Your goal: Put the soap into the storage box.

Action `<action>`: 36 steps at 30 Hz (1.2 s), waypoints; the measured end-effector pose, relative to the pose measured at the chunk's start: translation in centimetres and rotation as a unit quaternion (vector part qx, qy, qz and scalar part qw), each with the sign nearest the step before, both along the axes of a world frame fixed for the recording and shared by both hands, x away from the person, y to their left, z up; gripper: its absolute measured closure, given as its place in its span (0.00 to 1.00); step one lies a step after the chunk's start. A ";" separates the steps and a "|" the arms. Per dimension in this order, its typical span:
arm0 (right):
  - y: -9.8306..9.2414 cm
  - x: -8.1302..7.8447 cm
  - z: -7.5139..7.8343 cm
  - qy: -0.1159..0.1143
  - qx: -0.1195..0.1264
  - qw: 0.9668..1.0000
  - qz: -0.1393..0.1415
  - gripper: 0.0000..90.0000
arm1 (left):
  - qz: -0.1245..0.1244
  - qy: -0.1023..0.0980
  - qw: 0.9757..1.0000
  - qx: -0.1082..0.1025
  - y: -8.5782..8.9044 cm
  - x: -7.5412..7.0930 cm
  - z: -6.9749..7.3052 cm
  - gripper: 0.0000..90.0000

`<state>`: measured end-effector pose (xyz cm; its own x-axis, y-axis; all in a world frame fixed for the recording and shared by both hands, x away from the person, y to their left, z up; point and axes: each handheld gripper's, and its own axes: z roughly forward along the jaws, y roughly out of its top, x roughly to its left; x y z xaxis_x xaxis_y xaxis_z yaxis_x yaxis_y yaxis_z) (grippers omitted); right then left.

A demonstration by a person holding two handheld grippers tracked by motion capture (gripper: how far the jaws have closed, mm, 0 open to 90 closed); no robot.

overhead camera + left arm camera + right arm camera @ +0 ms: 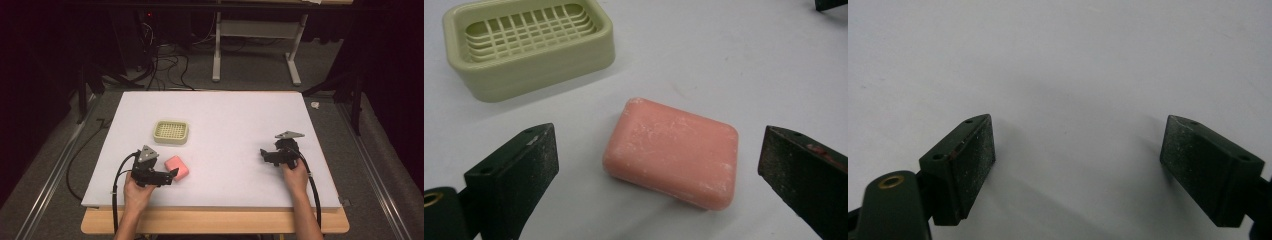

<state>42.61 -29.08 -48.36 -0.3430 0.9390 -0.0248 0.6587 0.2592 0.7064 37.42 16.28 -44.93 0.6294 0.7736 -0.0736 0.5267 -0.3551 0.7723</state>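
The board [220, 150], a white sheet, covers most of a wooden table [215, 221]; all else is placed rel. to the soap. The dish [171, 132], pale green w/ a slatted bottom, sits on the board just beyond the soap and a bit to its left, apart from it, nothing in it; in the left gripper view it shows upper left [526, 47], gap of bare board between it and the soap. The left gripper [170, 175] is right beside the soap on its near-left side, held low by a hand; jaws spread wide, grasping nothing; in its own view [651, 165] the jaws stand either side of the soap, not touching. The right gripper [264, 154] is well apart from the soap, off to its right over bare board; jaws likewise spread [1078, 160], nothing between them. The soap [177, 167] is a pink bar w/ rounded corners, lying flat on the board near its front-left part; surface a little scuffed [671, 152].
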 end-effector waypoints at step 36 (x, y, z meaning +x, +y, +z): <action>0.0 0.0 0.0 0.000 0.000 1.000 0.000 0.17 | -0.034 0.032 0.997 0.055 -3.1 2.2 -2.9 0.05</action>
<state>42.60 -29.07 -48.36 -0.3430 0.9390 -0.0251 0.6587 0.2595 0.7063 39.60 13.16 -47.86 0.6768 0.7354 -0.0319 0.5458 -0.4723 0.6921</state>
